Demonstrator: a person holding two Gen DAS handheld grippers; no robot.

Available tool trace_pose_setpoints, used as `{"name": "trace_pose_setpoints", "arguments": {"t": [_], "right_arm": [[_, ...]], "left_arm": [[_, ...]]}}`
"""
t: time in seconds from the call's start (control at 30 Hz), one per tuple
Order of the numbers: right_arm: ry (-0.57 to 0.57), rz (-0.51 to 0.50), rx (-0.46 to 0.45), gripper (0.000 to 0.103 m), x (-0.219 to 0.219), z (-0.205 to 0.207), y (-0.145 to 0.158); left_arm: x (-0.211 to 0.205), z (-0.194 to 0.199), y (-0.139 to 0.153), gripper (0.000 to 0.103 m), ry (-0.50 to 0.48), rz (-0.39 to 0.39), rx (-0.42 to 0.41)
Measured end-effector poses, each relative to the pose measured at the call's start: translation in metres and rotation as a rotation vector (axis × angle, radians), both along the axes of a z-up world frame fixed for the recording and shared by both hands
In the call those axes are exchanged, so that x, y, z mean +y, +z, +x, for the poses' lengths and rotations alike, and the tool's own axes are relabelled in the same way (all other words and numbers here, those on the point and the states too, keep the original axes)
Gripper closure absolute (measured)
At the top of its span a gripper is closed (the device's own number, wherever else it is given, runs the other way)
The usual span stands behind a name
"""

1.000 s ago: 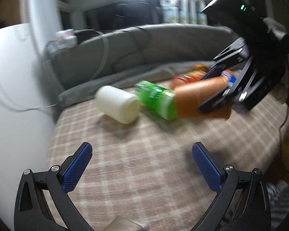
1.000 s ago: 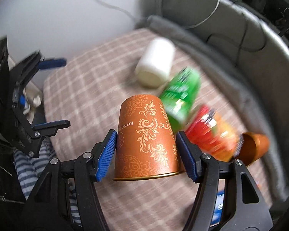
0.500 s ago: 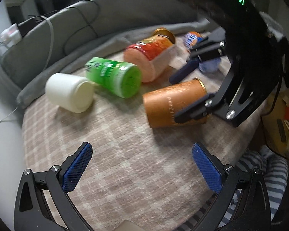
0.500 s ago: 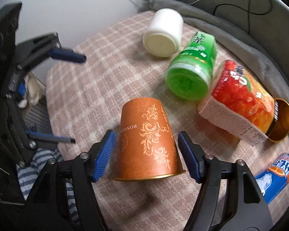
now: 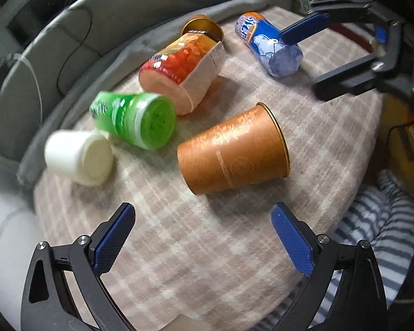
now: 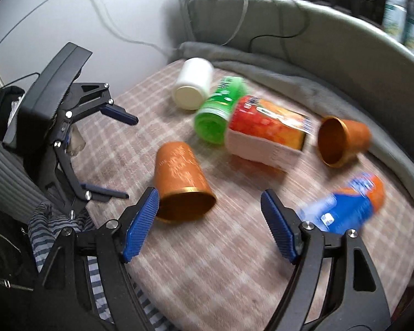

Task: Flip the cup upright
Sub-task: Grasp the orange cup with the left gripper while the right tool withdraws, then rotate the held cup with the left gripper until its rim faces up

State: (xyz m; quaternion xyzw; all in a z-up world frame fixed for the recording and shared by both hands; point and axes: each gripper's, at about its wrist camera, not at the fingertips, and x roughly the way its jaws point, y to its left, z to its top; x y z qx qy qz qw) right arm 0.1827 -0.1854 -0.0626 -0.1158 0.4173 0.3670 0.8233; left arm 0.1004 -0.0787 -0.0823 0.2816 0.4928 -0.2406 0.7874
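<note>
On the soft checked blanket (image 5: 234,248), the orange paper cup (image 5: 234,151) lies on its side between both grippers, touching neither. Left gripper (image 5: 204,237) and right gripper (image 6: 209,220) stand released, holding nothing. Risk, as judged: the tapered, smooth wall may roll or crush under clamping; the yielding fabric may tip the cup once stood.

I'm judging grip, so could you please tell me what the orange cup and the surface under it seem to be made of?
Orange cup: probably coated paper, matte with an embossed scroll pattern and a thin gold rim; metal cannot be excluded. Surface: soft woven fabric, going by its fuzzy checked nap.
</note>
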Motion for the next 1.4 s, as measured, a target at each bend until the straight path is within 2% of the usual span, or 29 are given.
{"name": "trace_pose_setpoints", "arguments": {"t": [0.2, 0.23, 0.33, 0.4, 0.53, 0.63, 0.93, 1.2, 1.4], "right_arm": [[-0.119, 0.044, -0.042, 0.024, -0.044, -0.024, 0.009], [-0.137, 0.052, -0.048, 0.024, -0.049, -0.028, 0.010], [-0.196, 0.070, -0.064, 0.024, -0.066, -0.037, 0.010], [-0.236, 0.092, -0.060, 0.024, -0.077, -0.040, 0.008], [-0.312, 0.135, -0.035, 0.024, -0.099, -0.042, 0.004], [-0.347, 0.153, -0.026, 0.024, -0.110, -0.042, 0.004], [-0.401, 0.207, 0.014, 0.024, -0.127, -0.037, -0.002], [-0.421, 0.219, 0.037, 0.024, -0.131, -0.036, -0.010], [-0.447, 0.227, 0.049, 0.024, -0.136, -0.036, -0.012]], "left_arm": [[-0.017, 0.009, 0.001, 0.006, -0.084, 0.127, 0.011], [-0.020, 0.009, 0.002, 0.014, -0.109, 0.147, 0.005], [-0.028, 0.005, 0.004, 0.026, -0.185, 0.173, 0.020], [-0.036, 0.000, 0.006, 0.029, -0.247, 0.184, -0.002], [-0.053, -0.009, 0.001, 0.029, -0.364, 0.198, 0.029], [-0.066, -0.011, -0.011, 0.029, -0.448, 0.275, 0.015], [-0.083, 0.005, -0.039, 0.029, -0.552, 0.400, -0.006], [-0.096, 0.024, -0.045, 0.029, -0.560, 0.372, 0.036], [-0.108, 0.045, -0.051, 0.035, -0.519, 0.322, 0.102]]}}
